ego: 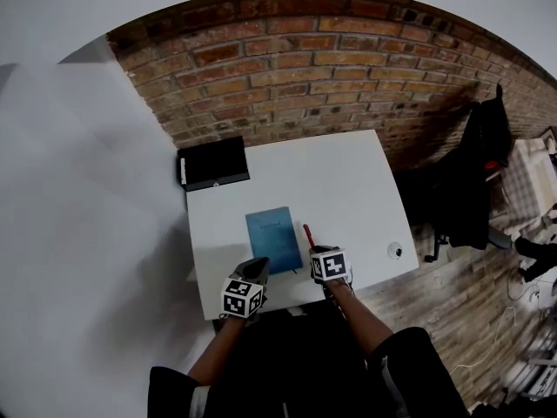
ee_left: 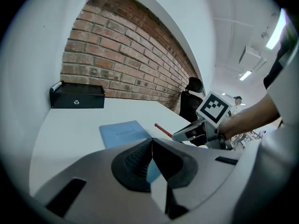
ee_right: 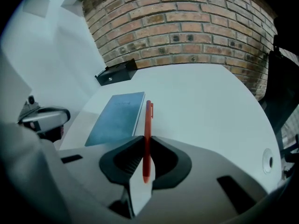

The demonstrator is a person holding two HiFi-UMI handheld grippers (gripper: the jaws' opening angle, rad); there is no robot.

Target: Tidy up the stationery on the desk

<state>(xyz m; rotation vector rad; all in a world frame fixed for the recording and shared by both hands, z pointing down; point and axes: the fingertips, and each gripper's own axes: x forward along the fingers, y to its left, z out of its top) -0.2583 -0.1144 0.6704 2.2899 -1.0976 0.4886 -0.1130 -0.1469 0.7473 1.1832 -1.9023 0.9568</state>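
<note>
A red pen (ee_right: 147, 134) is pinched between the pads of my right gripper (ee_right: 145, 158), its clip end sticking out ahead over the white desk (ee_right: 210, 106). In the head view the red pen (ego: 307, 235) juts from the right gripper (ego: 324, 259) just right of the blue notebook (ego: 272, 239). The notebook (ee_right: 117, 118) lies flat in the middle of the desk. My left gripper (ego: 253, 273) hovers at the notebook's near edge, shut with nothing between its pads (ee_left: 150, 158). From the left gripper view the notebook (ee_left: 122, 133) and the right gripper (ee_left: 194, 130) with the pen (ee_left: 162, 130) are visible.
A black box (ego: 212, 163) sits at the desk's far left corner against the brick wall. A small round grommet (ego: 394, 251) is set in the desk near its right edge. A black office chair (ego: 474, 177) stands to the right of the desk.
</note>
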